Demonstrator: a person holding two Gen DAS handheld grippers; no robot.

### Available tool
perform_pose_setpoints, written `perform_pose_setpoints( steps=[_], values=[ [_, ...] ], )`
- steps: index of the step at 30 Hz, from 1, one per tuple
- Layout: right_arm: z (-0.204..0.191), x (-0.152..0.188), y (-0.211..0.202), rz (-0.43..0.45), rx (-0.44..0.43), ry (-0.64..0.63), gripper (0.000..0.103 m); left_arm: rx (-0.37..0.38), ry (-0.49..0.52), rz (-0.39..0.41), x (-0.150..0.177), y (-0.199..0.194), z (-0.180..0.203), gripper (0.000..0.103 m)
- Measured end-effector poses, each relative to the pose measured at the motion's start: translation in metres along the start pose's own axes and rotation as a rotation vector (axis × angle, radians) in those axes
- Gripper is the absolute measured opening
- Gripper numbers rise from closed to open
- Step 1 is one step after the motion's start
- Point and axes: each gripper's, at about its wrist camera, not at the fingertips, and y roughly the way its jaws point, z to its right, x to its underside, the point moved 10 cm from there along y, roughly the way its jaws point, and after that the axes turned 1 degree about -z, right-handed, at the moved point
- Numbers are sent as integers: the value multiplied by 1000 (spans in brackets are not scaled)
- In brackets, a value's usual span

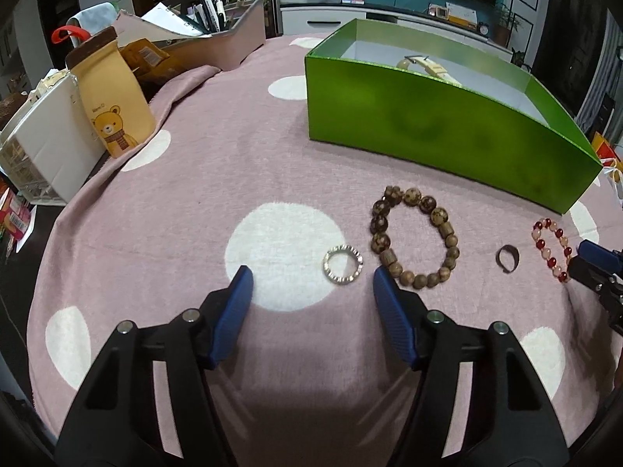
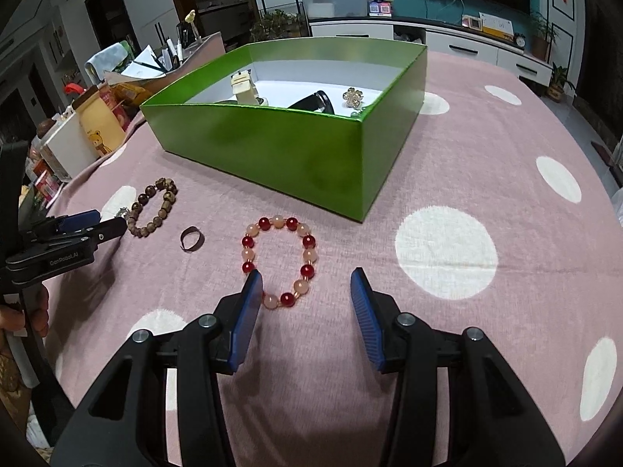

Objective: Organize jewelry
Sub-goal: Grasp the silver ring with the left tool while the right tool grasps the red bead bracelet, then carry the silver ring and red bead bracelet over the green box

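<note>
On the pink dotted cloth lie a silver ring (image 1: 342, 264), a brown wooden bead bracelet (image 1: 415, 237) (image 2: 155, 208), a small dark ring (image 1: 507, 258) (image 2: 191, 238) and a red-and-pink bead bracelet (image 1: 553, 250) (image 2: 278, 260). My left gripper (image 1: 311, 288) (image 2: 87, 222) is open and empty, just short of the silver ring. My right gripper (image 2: 305, 292) (image 1: 592, 260) is open and empty, its left finger beside the red-and-pink bracelet. The open green box (image 1: 447, 124) (image 2: 272, 151) behind them holds a cream watch strap (image 2: 243, 87), a black item (image 2: 315, 102) and a gold flower brooch (image 2: 352, 97).
At the left edge stand a yellow bear pouch (image 1: 113, 97), a white drawer unit (image 1: 43, 144) and a pink organizer with pens and papers (image 1: 218, 35). The cloth (image 2: 486, 179) stretches right of the box. A white cabinet (image 2: 447, 43) runs along the back.
</note>
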Motion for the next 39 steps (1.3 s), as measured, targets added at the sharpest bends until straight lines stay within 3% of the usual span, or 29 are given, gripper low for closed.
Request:
perform_pose_setpoints(
  steps=[4, 12, 14, 20, 30, 39],
  values=[
    [-2, -4, 5, -2, 5, -16, 47, 27, 9, 11, -4, 1, 5, 53],
    [-9, -8, 11, 5, 26, -70, 33, 61, 28, 42, -8, 2, 12, 32],
    [-9, -9, 12, 8, 33, -77, 28, 64, 25, 47, -7, 1, 13, 21],
    [-9, -10, 13, 11, 32, -78, 7, 67, 20, 52, -7, -1, 13, 20],
    [-15, -18, -8, 64, 1, -68, 7, 87, -20, 23, -4, -5, 9, 20],
    [-23, -35, -44, 147, -10, -81, 7, 112, -26, 64, -12, -28, 10, 20]
  ],
)
